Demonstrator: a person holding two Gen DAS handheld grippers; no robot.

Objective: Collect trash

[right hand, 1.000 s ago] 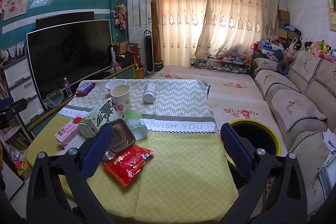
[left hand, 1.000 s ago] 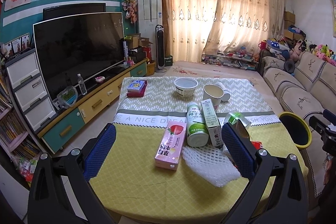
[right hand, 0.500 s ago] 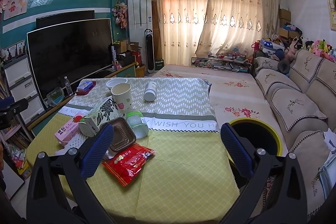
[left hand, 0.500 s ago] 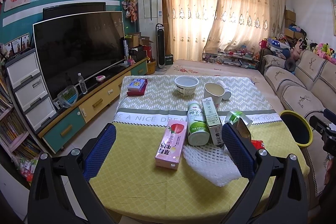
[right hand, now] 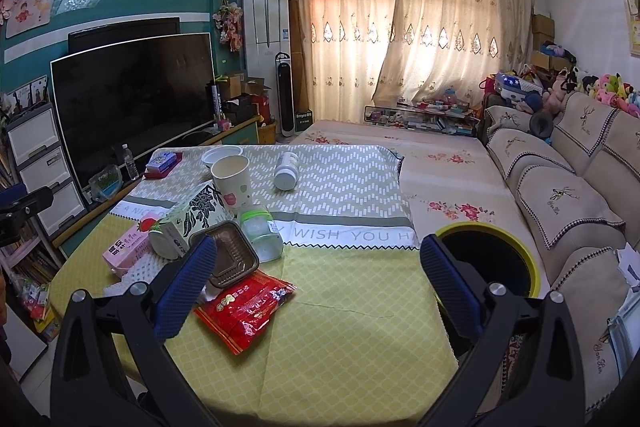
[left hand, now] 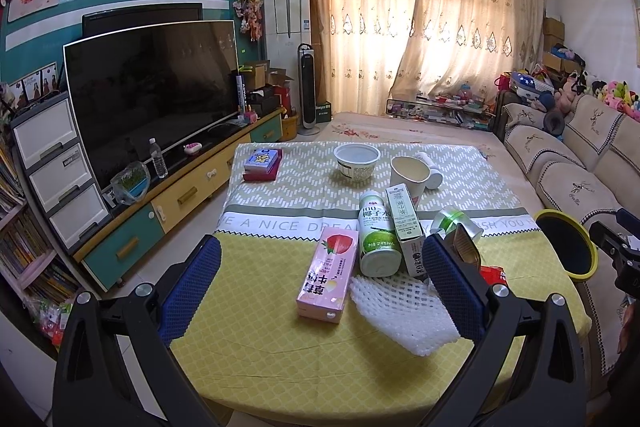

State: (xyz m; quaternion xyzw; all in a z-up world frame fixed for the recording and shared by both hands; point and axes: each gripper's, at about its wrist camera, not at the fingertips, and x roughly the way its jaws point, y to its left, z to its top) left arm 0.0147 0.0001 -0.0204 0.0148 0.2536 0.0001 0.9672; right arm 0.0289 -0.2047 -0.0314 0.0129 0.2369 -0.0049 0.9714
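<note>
Trash lies on the yellow tablecloth: a pink strawberry milk carton, a white foam net, a coconut water bottle, a green tea carton, a paper cup and a white bowl. My left gripper hovers open above the pink carton and foam net. In the right wrist view a red snack packet, a brown plastic tray and a clear jar lie near my right gripper, which is open and empty. A yellow-rimmed bin stands beside the table.
A small book stack and a white pill bottle lie at the table's far end. A large TV on a low cabinet is at left, a sofa at right, and a patterned rug beyond the table.
Both grippers have drifted slightly; the views shifted a little, with the table items sitting marginally higher in frame. Nothing was picked up or moved.
</note>
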